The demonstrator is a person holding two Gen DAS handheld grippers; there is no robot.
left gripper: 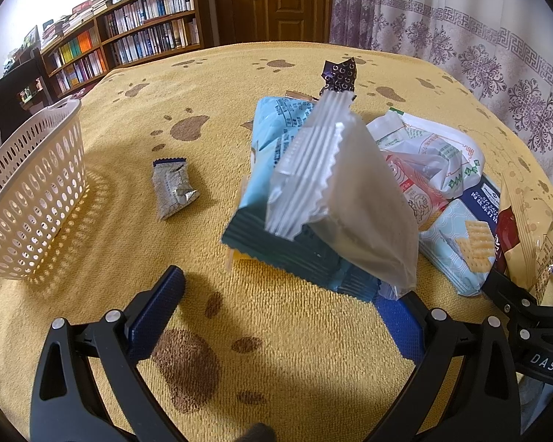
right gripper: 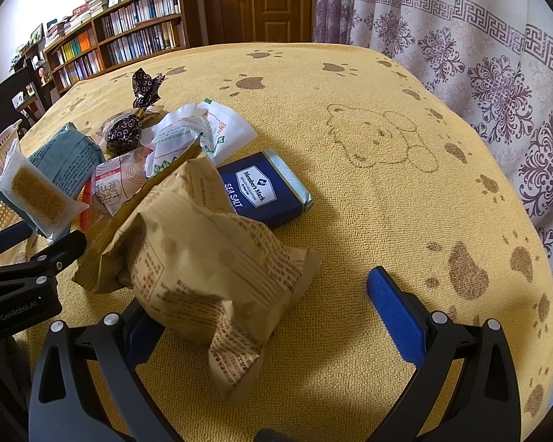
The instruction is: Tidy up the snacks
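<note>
A pile of snacks lies on the yellow paw-print cloth (left gripper: 276, 350). My left gripper (left gripper: 280, 291) is open wide. A translucent white packet (left gripper: 343, 199) stands tilted on a teal packet (left gripper: 272, 140), its lower corner against my right-hand finger (left gripper: 398, 316). My right gripper (right gripper: 261, 294) is open too, and a beige crinkled packet (right gripper: 202, 258) leans on its left finger (right gripper: 140, 328). Neither packet is clamped. A white slotted basket (left gripper: 37, 191) stands at the far left. A small silver packet (left gripper: 173, 191) lies alone between basket and pile.
The pile also holds a navy sea-salt box (right gripper: 265, 191), a white-and-green bag (right gripper: 202, 129), a red-and-white packet (right gripper: 114, 184), a pale blue cracker packet (left gripper: 457, 243) and a dark purple wrapped sweet (right gripper: 125, 132). Bookshelf, door and curtain stand behind the table.
</note>
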